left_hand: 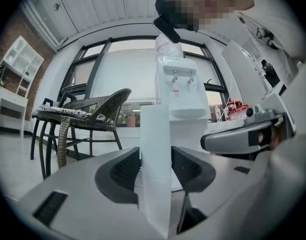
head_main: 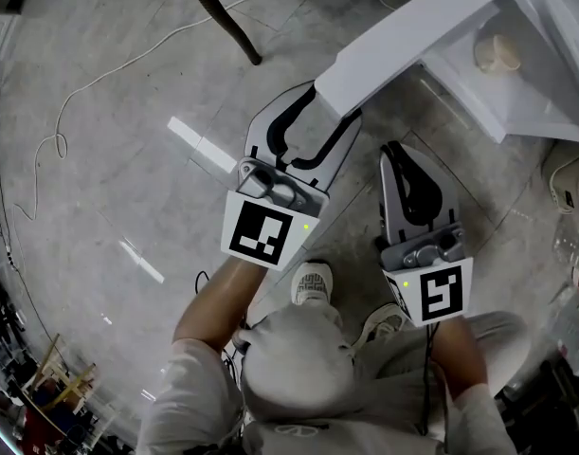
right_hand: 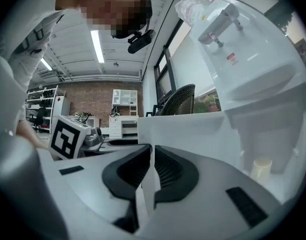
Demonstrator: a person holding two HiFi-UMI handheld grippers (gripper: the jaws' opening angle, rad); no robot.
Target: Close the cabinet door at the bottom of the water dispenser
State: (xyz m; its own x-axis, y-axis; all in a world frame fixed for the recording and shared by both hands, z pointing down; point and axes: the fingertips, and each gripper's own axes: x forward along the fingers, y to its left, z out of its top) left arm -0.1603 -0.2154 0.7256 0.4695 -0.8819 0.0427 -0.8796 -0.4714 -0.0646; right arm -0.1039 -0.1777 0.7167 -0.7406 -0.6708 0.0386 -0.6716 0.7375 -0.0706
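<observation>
Swung wide from the base of the water dispenser (left_hand: pixel 179 91), the cabinet door (head_main: pixel 412 36) points its free edge at me, between the spread, unclamped jaws of my left gripper (head_main: pixel 319 112). My right gripper (head_main: pixel 399 152), clenched on nothing, hovers just beside its inner face.

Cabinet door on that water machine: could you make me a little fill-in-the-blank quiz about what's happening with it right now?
1. The cabinet door at the bottom of the water dispenser stands ___.
2. The gripper with the door's edge between its open jaws is the person's ___ one.
3. The right gripper has its jaws ___, with nothing held.

Missing words: open; left; shut.
</observation>
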